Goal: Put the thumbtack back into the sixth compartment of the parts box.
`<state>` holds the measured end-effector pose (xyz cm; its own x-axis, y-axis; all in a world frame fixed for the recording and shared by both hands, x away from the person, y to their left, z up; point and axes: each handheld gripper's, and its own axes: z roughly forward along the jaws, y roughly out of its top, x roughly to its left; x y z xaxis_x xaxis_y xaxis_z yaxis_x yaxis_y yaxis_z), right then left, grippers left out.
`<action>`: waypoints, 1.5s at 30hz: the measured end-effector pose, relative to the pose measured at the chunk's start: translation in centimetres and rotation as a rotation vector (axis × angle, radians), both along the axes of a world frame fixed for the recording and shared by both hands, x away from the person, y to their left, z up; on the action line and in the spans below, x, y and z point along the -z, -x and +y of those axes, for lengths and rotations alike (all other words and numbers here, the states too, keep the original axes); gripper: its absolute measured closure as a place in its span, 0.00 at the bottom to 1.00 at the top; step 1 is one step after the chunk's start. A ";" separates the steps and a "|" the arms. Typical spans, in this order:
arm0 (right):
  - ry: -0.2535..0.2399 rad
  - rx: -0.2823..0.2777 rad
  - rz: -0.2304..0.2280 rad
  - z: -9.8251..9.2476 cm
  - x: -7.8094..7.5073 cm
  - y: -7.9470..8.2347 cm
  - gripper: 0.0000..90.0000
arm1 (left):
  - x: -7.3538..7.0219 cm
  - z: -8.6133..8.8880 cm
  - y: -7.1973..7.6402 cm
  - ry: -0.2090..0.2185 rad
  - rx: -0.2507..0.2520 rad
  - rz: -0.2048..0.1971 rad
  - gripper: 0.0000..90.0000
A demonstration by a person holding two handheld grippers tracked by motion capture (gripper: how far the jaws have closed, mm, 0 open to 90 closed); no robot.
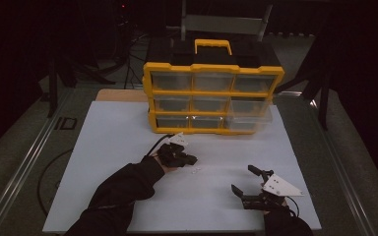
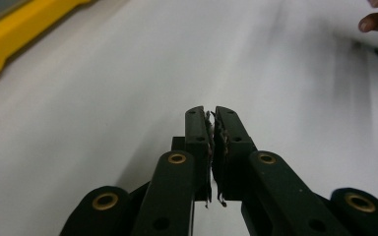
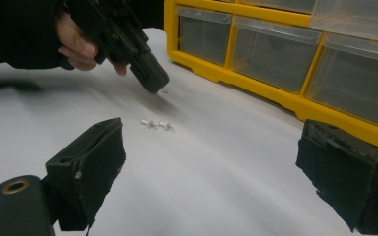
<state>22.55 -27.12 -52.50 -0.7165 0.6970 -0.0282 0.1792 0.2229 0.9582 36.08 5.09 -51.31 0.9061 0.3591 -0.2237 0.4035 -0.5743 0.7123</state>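
The right tongs gape wide near two white push pins on the table. The left tongs, pressed together, could scatter them if nudged.

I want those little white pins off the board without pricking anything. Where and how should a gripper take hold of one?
Each white pin lies flat on the white board, its fat head at one end and thin point at the other. Probably best to come straight down from above, jaws either side of the head, since it is the widest part. The pins lie close together, so take them singly.
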 end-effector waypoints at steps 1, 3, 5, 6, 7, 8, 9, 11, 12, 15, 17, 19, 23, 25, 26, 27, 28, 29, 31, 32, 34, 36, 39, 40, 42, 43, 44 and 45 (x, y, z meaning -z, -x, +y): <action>0.001 0.000 0.000 0.0 0.0 0.0 0.12 | -0.2 0.0 0.0 -0.002 0.006 -0.003 0.96; 0.002 0.000 0.000 0.0 0.0 0.0 0.12 | -0.7 0.0 0.0 -0.002 0.009 -0.011 0.96; 0.002 0.000 0.001 0.0 0.0 0.0 0.12 | -1.1 -0.1 0.0 -0.004 0.017 -0.017 0.96; 0.002 -0.001 0.001 0.0 0.0 0.0 0.12 | -1.4 -0.1 0.0 -0.001 0.020 -0.022 0.96; 0.002 -0.001 0.001 0.0 0.0 0.0 0.12 | -1.7 -0.1 0.0 0.002 0.025 -0.023 0.96; 0.000 0.000 -0.001 0.0 0.0 0.0 0.12 | -2.0 -0.2 0.0 0.002 0.031 -0.025 0.96; 0.000 0.001 -0.001 0.0 0.0 0.0 0.12 | -2.3 -0.2 0.0 0.001 0.034 -0.034 0.96; -0.002 0.002 0.001 0.0 0.0 0.0 0.12 | -2.8 -0.3 -0.1 0.007 0.042 -0.040 0.96; -0.002 0.002 0.000 0.0 0.0 0.0 0.12 | -3.2 -0.3 -0.1 0.011 0.047 -0.040 0.96; -0.001 0.001 -0.002 0.0 0.0 0.0 0.12 | -4.0 -0.5 -0.2 0.015 0.063 -0.047 0.96; -0.003 0.002 -0.002 0.0 0.0 0.0 0.12 | -4.5 -0.6 -0.3 0.021 0.068 -0.049 0.96; -0.004 0.002 -0.003 0.0 -0.1 0.0 0.12 | -5.0 -0.8 -0.3 0.027 0.076 -0.052 0.96; -0.002 0.002 -0.005 -0.1 -0.1 0.0 0.12 | -6.2 -1.1 -0.5 0.026 0.089 -0.070 0.96; -0.002 0.002 -0.006 -0.1 -0.1 0.0 0.12 | -6.8 -1.3 -0.6 0.029 0.099 -0.077 0.96; -0.002 0.002 -0.006 -0.1 -0.1 0.0 0.12 | -7.1 -1.4 -0.6 0.031 0.102 -0.079 0.96; -0.003 0.002 -0.005 -0.1 -0.1 0.0 0.12 | -7.5 -1.6 -0.7 0.029 0.106 -0.086 0.96; -0.004 0.005 -0.003 -0.1 -0.1 0.0 0.12 | -7.8 -1.6 -0.8 0.036 0.106 -0.087 0.96; -0.004 0.003 -0.004 -0.1 -0.1 0.0 0.12 | -8.0 -1.7 -0.8 0.038 0.109 -0.088 0.96; -0.003 0.001 -0.005 -0.1 -0.1 0.0 0.12 | -8.7 -1.8 -1.0 0.039 0.116 -0.101 0.96; -0.003 0.002 -0.006 -0.1 0.0 0.0 0.12 | -8.9 -1.9 -1.0 0.045 0.118 -0.104 0.96; -0.005 0.003 -0.005 -0.1 0.0 0.0 0.12 | -9.3 -2.1 -1.2 0.047 0.120 -0.108 0.96; -0.004 0.000 -0.005 -0.1 -0.1 0.0 0.12 | -10.0 -2.3 -1.3 0.047 0.130 -0.118 0.96; -0.005 0.000 -0.005 -0.1 -0.1 0.0 0.12 | -10.7 -2.7 -1.5 0.050 0.140 -0.128 0.96; -0.005 0.003 -0.005 -0.1 -0.1 0.0 0.12 | -10.9 -2.9 -1.6 0.052 0.144 -0.129 0.96; -0.007 0.003 -0.003 -0.1 -0.1 0.0 0.12 | -11.4 -3.2 -1.7 0.054 0.149 -0.131 0.96; -0.008 0.003 -0.004 -0.1 -0.1 0.0 0.12 | -11.6 -3.3 -1.8 0.056 0.151 -0.133 0.96; -0.007 0.003 -0.006 -0.1 -0.1 0.0 0.12 | -11.9 -3.4 -1.9 0.062 0.153 -0.134 0.96; -0.008 0.005 -0.005 -0.1 -0.1 0.0 0.12 | -12.0 -3.5 -1.9 0.065 0.155 -0.133 0.96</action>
<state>22.52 -27.26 -52.41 -0.7127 0.7009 -0.0267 0.1751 0.2146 0.9609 37.98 1.55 -39.29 0.9725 0.2019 -0.1162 0.2136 -0.5733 0.7910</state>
